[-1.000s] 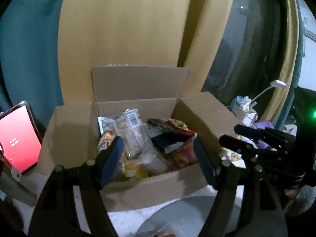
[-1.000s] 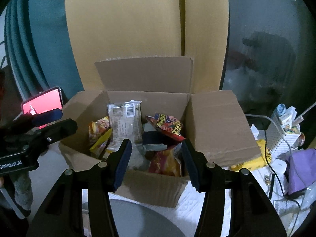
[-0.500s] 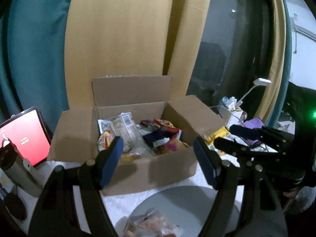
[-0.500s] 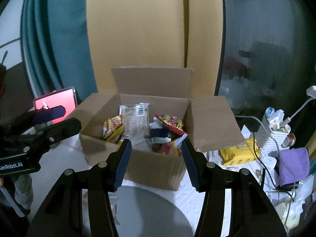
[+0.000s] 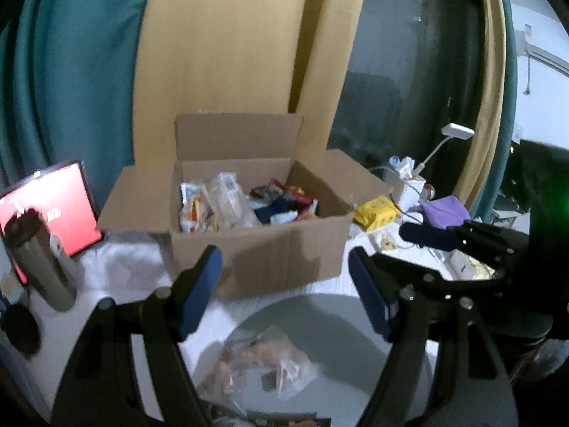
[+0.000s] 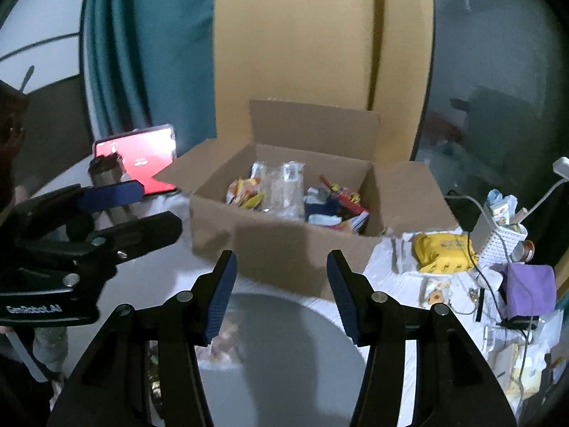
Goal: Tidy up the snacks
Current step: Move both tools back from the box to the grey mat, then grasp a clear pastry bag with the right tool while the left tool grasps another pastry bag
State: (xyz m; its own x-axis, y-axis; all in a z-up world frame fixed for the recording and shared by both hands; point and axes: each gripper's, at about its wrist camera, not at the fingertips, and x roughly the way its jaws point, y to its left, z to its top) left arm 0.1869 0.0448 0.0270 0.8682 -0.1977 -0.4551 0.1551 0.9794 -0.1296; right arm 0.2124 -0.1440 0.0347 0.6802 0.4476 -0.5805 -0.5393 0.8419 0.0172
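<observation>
An open cardboard box [image 5: 256, 245] [image 6: 281, 245] stands at the back of the table, filled with several snack packets [image 5: 227, 206] [image 6: 284, 188]. In front of it lies a round grey plate [image 5: 341, 316] [image 6: 295, 334] with a clear bag of snacks [image 5: 263, 359] [image 6: 227, 334] on it. My left gripper [image 5: 284, 288] hovers open over the plate's near side, nothing between its fingers. My right gripper [image 6: 279, 288] is open too, above the plate, and empty. Each gripper shows at the edge of the other's view.
A red-screened tablet [image 5: 49, 203] [image 6: 142, 160] and a metal flask [image 5: 42, 263] stand left of the box. Right of it lie a yellow pack [image 5: 377, 211] [image 6: 441, 252], a white basket [image 6: 498, 238], a purple cloth [image 6: 530, 284] and cables. Curtains hang behind.
Both grippers have drawn back from the box toward me. The box looks smaller, and the plate with the clear bag has come into view beneath them. Both stayed open.
</observation>
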